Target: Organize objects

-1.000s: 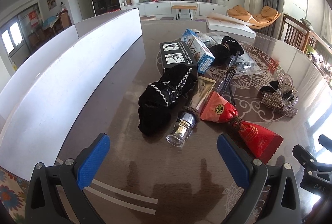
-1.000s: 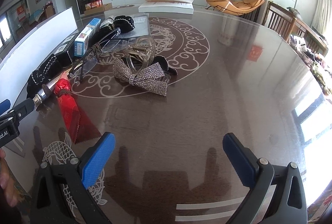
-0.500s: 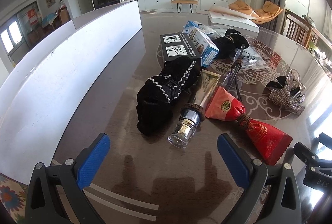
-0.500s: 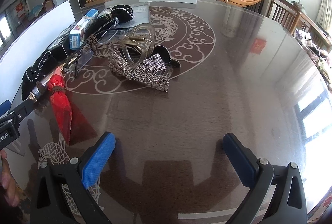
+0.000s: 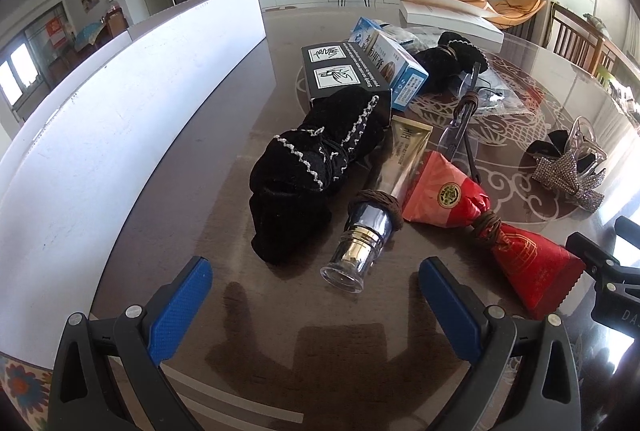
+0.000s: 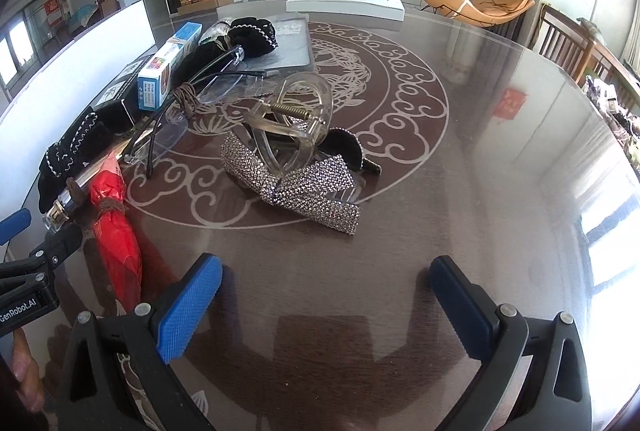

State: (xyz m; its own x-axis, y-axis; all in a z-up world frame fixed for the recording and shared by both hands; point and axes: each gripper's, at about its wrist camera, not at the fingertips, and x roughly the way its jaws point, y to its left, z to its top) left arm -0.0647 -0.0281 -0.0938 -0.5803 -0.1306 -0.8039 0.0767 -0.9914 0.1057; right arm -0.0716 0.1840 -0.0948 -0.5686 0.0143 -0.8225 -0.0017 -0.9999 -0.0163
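My left gripper [image 5: 316, 279] is open just short of a gold cosmetic tube [image 5: 380, 199] whose clear cap points at me. Beside the tube lie a black velvet scrunchie [image 5: 316, 159] on the left and red candy packets [image 5: 480, 219] tied with brown cord on the right. Behind them sit a black box [image 5: 340, 71], a blue and white box [image 5: 396, 67] and clear glasses [image 5: 464, 119]. My right gripper [image 6: 326, 285] is open and empty, in front of a rhinestone bow hair claw [image 6: 296, 167]. The red packets [image 6: 116, 231] show at its left.
A long white board [image 5: 120, 103] stands along the table's left side. A white flat box [image 6: 344, 1] lies at the far edge. The glossy brown table [image 6: 480, 191] spreads bare to the right of the hair claw. A person's hand [image 6: 20, 375] holds the left gripper.
Both grippers have moved forward a little toward the objects, so the tube and the hair claw look closer. Neither gripper has closed and no object has shifted.
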